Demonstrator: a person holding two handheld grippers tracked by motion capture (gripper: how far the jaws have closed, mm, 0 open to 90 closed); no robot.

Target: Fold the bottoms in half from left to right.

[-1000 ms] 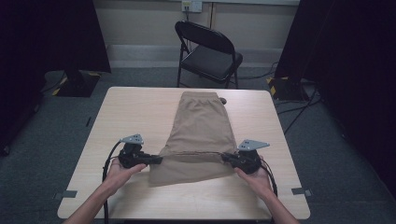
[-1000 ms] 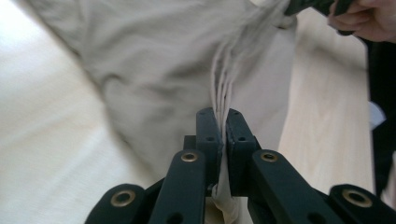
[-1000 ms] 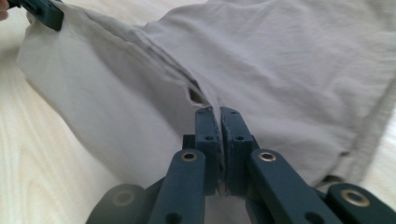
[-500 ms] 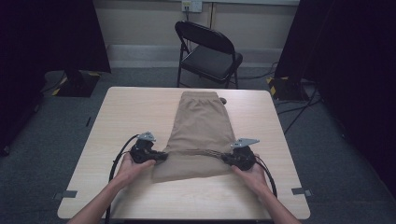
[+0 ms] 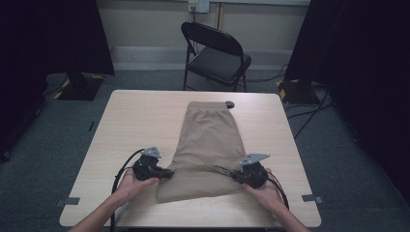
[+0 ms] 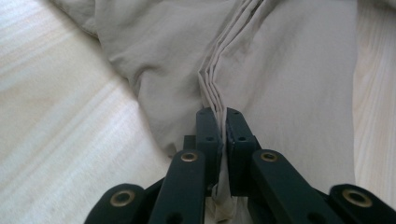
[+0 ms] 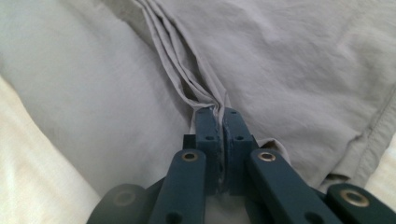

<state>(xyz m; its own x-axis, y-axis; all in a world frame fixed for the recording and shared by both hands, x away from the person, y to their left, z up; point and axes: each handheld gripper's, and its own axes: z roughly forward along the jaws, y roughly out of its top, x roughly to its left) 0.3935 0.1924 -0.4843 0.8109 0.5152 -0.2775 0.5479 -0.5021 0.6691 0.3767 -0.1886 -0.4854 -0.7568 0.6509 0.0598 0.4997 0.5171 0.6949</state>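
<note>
Clamped tight on pinched pleats of the khaki shorts (image 5: 209, 145): left gripper (image 5: 167, 172) on the left edge, right gripper (image 5: 236, 175) on the right, cloth bunched between each pair of jaws. Lower than a second ago and further over the garment, with the near hem end (image 5: 193, 189) now lying flat toward the table's front edge. Judged as a fold line being set across the shorts, ready to carry over. Shorts spread mid-table, waistband at the far end. Beyond them, pale wood tabletop (image 5: 135, 121), then a black folding chair (image 5: 217, 53), grey carpet, dark curtains.
</note>
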